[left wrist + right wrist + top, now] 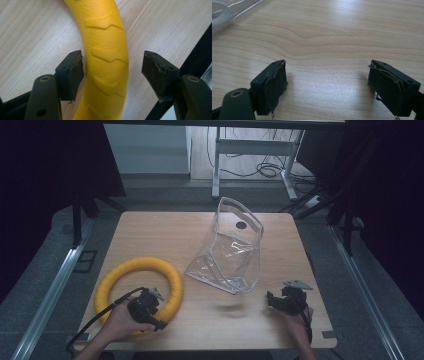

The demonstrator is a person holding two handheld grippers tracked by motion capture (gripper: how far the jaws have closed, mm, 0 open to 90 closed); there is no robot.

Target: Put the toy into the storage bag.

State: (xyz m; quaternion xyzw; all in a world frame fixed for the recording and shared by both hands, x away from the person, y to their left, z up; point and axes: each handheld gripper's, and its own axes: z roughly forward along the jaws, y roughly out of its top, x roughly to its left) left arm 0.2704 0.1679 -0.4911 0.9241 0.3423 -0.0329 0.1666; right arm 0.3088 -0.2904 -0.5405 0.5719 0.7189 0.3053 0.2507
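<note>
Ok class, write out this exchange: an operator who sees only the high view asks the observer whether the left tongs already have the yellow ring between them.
Observer: Yes. In the left gripper view the yellow ring runs up between the left tongs.
Operator: Gripped, then?
Observer: No. The pad on that view's right stands clear of the ring, with bare wood in the gap.
Operator: What is the ring's surface like there?
Observer: Raised zigzag ridges cross it, one above another.
Operator: And the right tongs?
Observer: In the right gripper view the right tongs are open, with just the table between them.
</note>
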